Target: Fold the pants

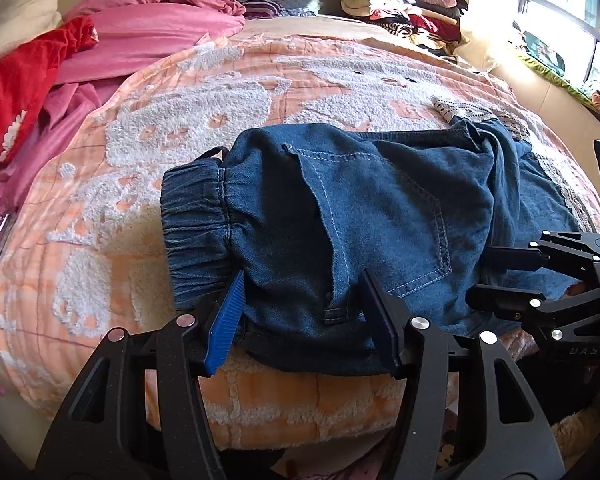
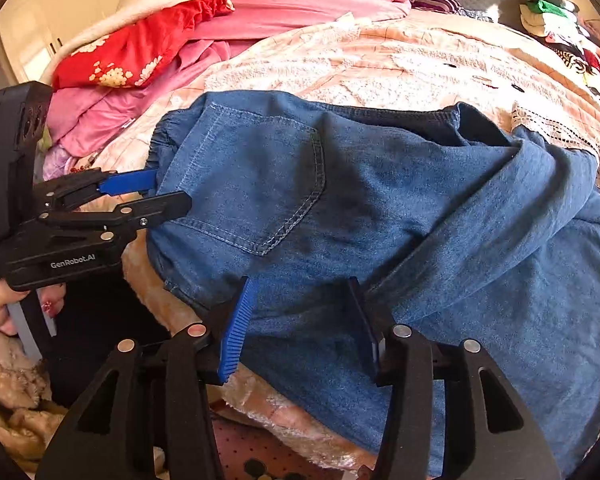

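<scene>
Pointing steeply down, both apart: left hand-held gripper (image 1: 304,316), right hand-held gripper (image 2: 300,320), straddling jeans (image 1: 380,200) unpinched.

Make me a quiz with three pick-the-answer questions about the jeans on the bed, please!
1. Where do the jeans lie?
A. on the peach bedspread
B. on the floor
C. on the windowsill

2. What colour is the flowered cloth at the bed's far side?
A. green
B. red
C. yellow

3. How do the right gripper's jaws stand?
A. shut tight on the waistband
B. apart, over the denim
C. holding a hanger

Answers: 1 A, the bedspread shows all around the jeans. 2 B, it is red with white flowers. 3 B, a gap shows between its pads, with denim behind.
</scene>
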